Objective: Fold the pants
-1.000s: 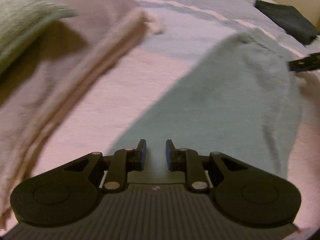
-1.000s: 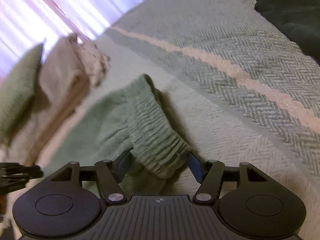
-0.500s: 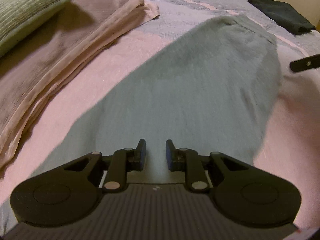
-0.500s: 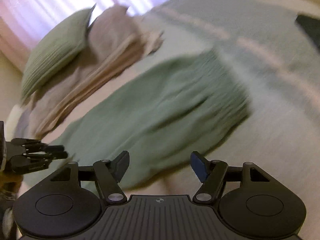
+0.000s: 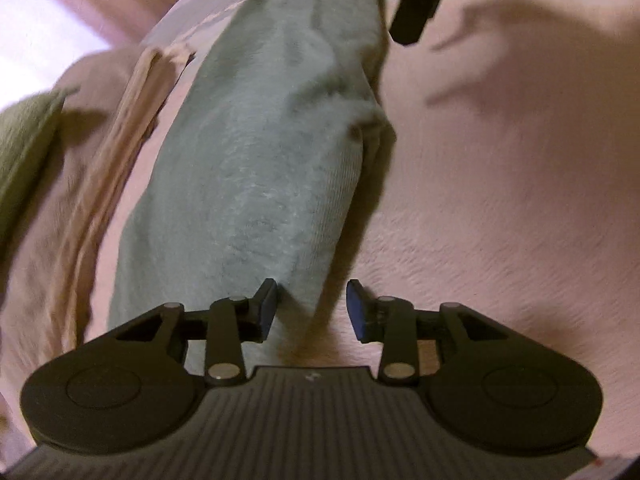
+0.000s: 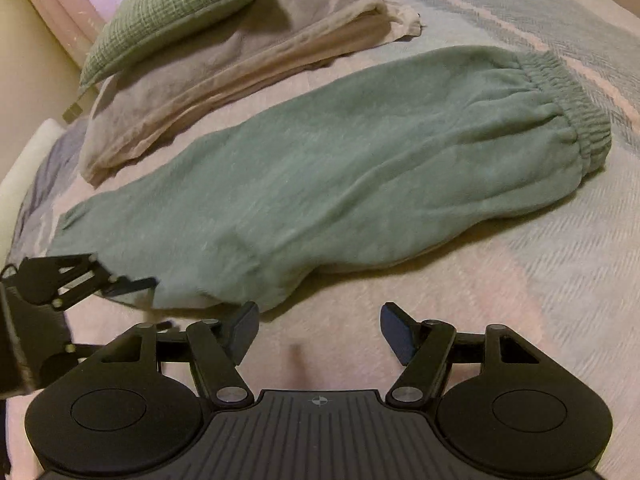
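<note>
The green pants (image 6: 340,168) lie folded lengthwise on the bed, with the elastic waistband (image 6: 568,92) at the far right and the leg ends at the near left. My right gripper (image 6: 320,326) hovers open over the bedcover just in front of the pants, holding nothing. My left gripper (image 5: 313,308) is open at the leg end, and the edge of the pants (image 5: 272,152) lies between its fingers, ungripped. In the right wrist view the left gripper (image 6: 132,284) shows at the left by the hem. A finger of the right gripper (image 5: 416,4) shows at the top of the left wrist view.
A green pillow (image 6: 172,12) rests on a folded beige blanket (image 6: 240,64) behind the pants. The striped bedcover (image 6: 540,280) spreads to the right and front. A wall and curtain (image 6: 40,32) close the far left.
The pants went from being carried to lying flat on the bed. The left gripper's jaws have opened wider. The right gripper has drawn back from the waistband to the near side.
</note>
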A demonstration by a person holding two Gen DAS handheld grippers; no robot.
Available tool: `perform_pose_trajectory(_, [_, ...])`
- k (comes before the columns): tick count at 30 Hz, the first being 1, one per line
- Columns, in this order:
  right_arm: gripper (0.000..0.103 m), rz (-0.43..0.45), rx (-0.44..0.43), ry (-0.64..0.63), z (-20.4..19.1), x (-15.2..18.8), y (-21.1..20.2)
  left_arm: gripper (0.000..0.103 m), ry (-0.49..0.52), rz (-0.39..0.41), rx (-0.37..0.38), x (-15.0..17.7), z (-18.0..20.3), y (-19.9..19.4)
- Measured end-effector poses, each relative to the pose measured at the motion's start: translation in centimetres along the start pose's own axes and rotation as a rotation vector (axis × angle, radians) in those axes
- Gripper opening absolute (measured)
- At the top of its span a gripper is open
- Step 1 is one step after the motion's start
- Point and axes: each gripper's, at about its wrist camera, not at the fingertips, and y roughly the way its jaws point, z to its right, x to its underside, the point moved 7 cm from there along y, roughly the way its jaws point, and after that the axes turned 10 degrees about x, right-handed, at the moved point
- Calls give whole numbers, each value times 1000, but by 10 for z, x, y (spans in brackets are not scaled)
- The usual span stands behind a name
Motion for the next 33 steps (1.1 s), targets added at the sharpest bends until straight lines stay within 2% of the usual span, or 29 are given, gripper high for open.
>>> perform_pose_trajectory(1, [65,0,7,3,-4,2,2,25,22,-1,1,1,-1,3])
perform_pose_trajectory(2, [65,-3,10,-4,-11,5,4,11,25,1,13,1,-6,3])
perform_pose_trajectory(5, [65,-2,18,-36,-33,11,11,4,-107,55,89,-6,-38,-14])
perform_pose_trajectory(8, [66,15,18,-43,-54,12,19,3,-218,104,125,-8,-79,-31])
perform_pose_trajectory(12, [65,24,31,27,-73,6,39,3,-338,144,196,-11,-121,-34])
perform_pose_trajectory(15, [66,35,54,101,-79,-5,55,3,-340,161,204,-18,-138,-33])
perform_pose_trajectory(19, [66,26,149,186,-72,-15,78,3,-330,177,212,-15,-139,-34])
perform_pose_trajectory(22, [65,58,234,204,-62,-19,81,3,-327,185,207,-13,-138,-32])
perform_pose_trajectory(23, [60,57,258,236,-54,-20,75,3,-322,187,207,-14,-138,-30])
perform_pose_trajectory(24, [54,53,245,269,-49,-18,67,3,-311,190,208,-13,-135,-30])
perform_pose_trajectory(26, [29,58,223,265,-47,-13,47,3,-276,193,223,-13,-128,-27])
perform_pose_trajectory(27, [24,65,218,256,-49,-12,38,3,-249,193,227,-14,-121,-26])
perform_pose_trajectory(28, [11,66,214,252,-53,-10,31,3,-225,187,234,-13,-115,-24])
perform_pose_trajectory(33, [6,53,171,351,-52,-9,22,3,-149,164,260,-5,-86,-15])
